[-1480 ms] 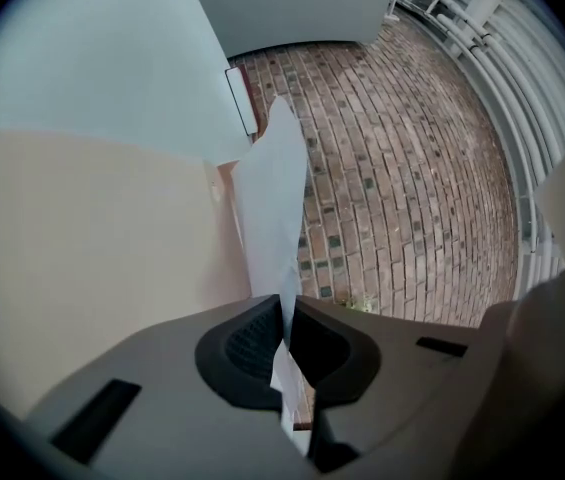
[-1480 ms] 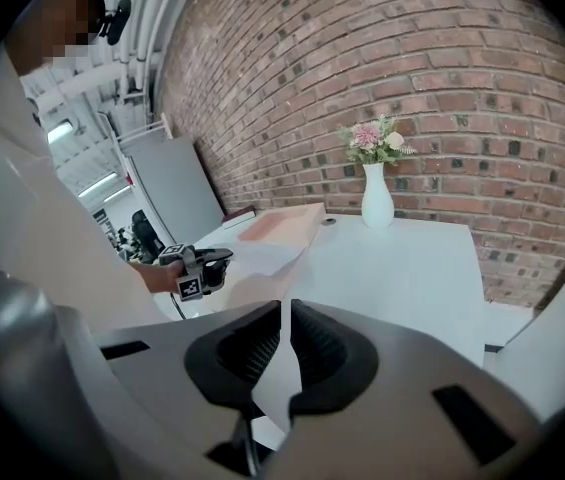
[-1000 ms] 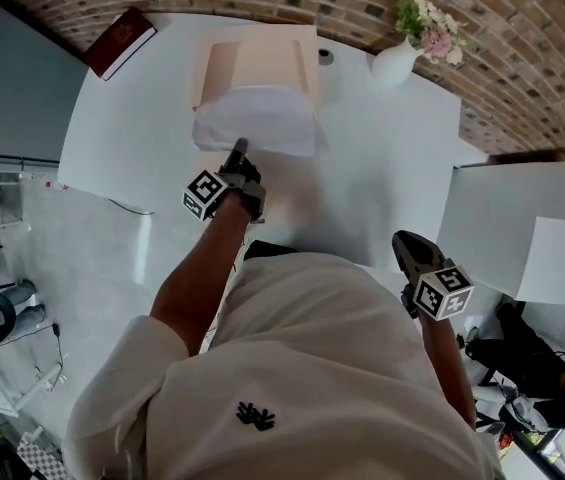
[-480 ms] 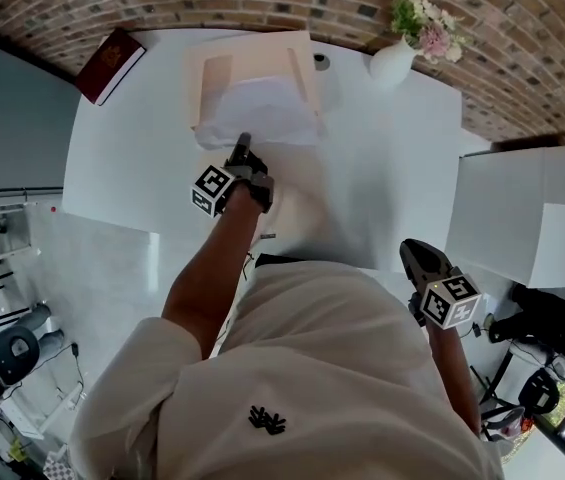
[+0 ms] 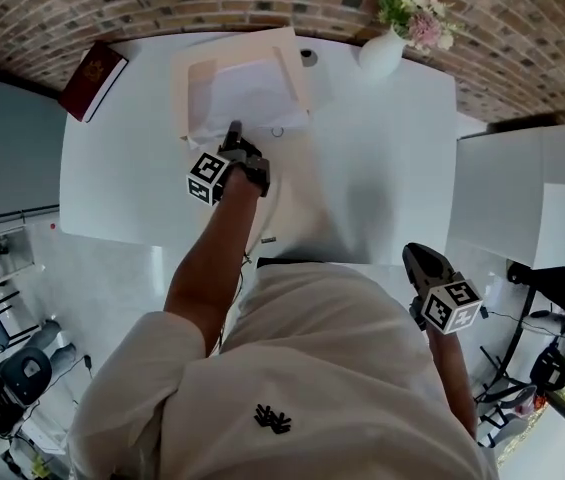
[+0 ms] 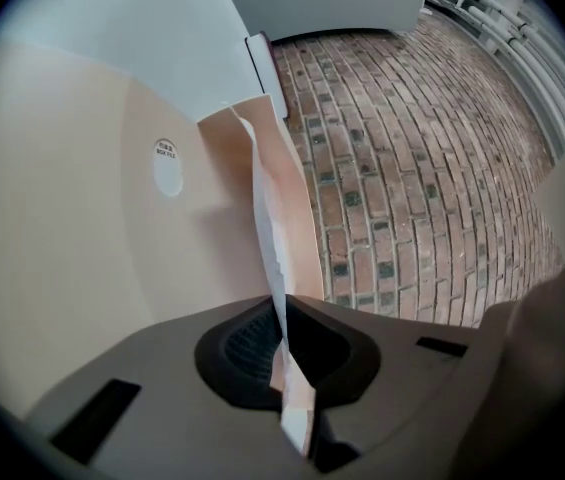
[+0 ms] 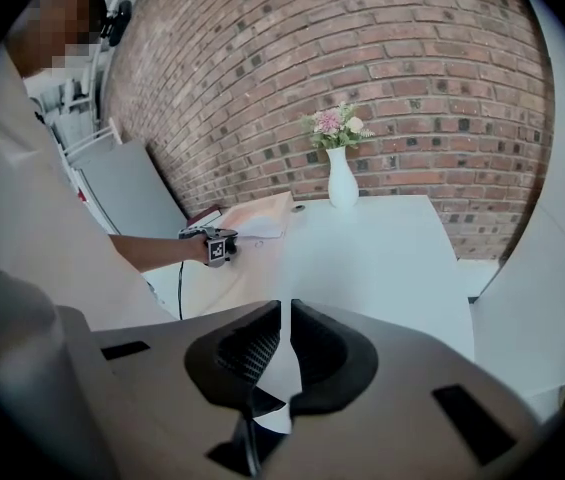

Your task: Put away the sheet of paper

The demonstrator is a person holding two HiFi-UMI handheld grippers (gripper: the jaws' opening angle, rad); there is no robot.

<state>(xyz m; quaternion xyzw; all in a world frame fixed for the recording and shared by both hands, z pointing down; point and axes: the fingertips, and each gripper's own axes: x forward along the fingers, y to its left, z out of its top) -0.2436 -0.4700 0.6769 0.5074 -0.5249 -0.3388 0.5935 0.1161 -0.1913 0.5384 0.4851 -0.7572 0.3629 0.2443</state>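
A pale beige folder point(image 5: 187, 93) lies open at the far side of the white table point(image 5: 382, 158). The white sheet of paper point(image 5: 247, 93) rests inside it. My left gripper point(image 5: 233, 130) is at the sheet's near edge and shut on it. In the left gripper view the sheet point(image 6: 267, 228) runs edge-on out of the closed jaws, with the folder's wall point(image 6: 82, 228) to its left. My right gripper point(image 5: 417, 258) hangs by my right side, off the table, shut and empty. In the right gripper view its jaws point(image 7: 284, 313) meet with nothing between them, and the left gripper point(image 7: 220, 248) shows far off.
A dark red book point(image 5: 92, 66) lies at the table's far left corner. A white vase of flowers point(image 5: 382, 50) stands at the far right, a small dark round thing point(image 5: 308, 57) beside the folder. A second white table point(image 5: 522, 198) stands to the right. The floor is brick.
My left gripper has pushed forward with the sheet. The sheet has slid from the folder's near edge further into it. The right gripper has stayed by my side.
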